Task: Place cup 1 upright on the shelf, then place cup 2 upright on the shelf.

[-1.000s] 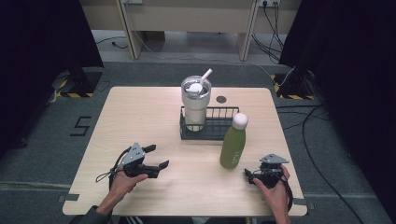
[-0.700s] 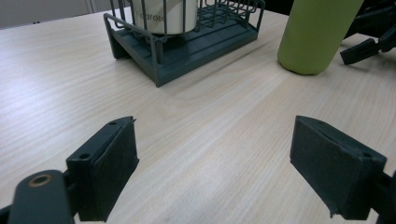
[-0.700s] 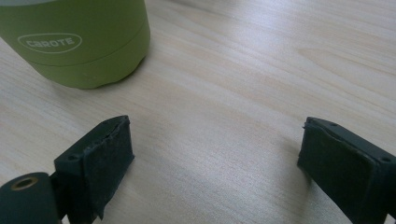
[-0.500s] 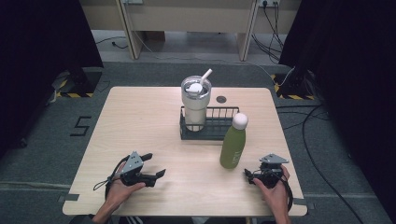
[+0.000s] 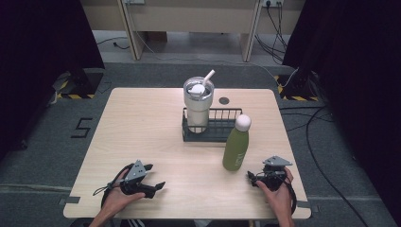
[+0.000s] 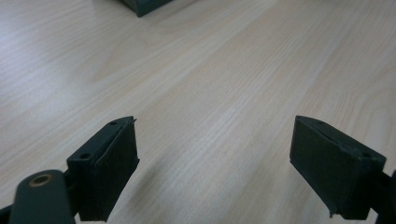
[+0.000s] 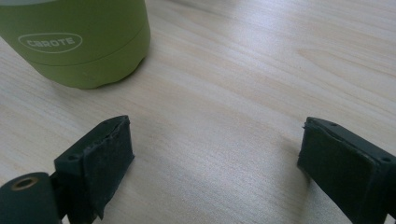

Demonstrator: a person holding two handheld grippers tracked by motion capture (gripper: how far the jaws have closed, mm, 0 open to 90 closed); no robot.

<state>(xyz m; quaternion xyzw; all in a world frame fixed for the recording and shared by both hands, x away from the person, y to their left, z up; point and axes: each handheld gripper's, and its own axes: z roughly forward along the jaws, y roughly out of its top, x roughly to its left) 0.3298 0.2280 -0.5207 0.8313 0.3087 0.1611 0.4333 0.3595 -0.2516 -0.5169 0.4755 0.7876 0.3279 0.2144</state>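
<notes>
White capital letters inside a white oval spell "CBROTE" low on the matte green metal bottle with a rounded white cap point(image 7: 74, 42), which stands upright on the pale wood-grain tabletop point(image 5: 142, 127). A dark "5" is marked on the grey floor point(image 5: 80, 127) left of the tabletop.

The bottle stands just in front of the right end of a black wire rack with a flat base point(image 5: 220, 127), touching or nearly touching it; which cannot be told. In the left part of that rack stands a tall cream-coloured tumbler with a lid and a slanted white straw point(image 5: 197, 101). A small dark round disc point(image 5: 224, 100) sits in the tabletop behind the rack.

The right claw point(image 5: 253, 178), held in a hand at the near right edge, lies low with its jaws wide apart on nothing, near the bottle's base and to its right. The left claw point(image 5: 156, 182), near the front left edge, also has its jaws spread apart over bare wood, well apart from the rack. Nothing stands between either claw and the bottle. The jaw pads are flat, black and rubbery.
</notes>
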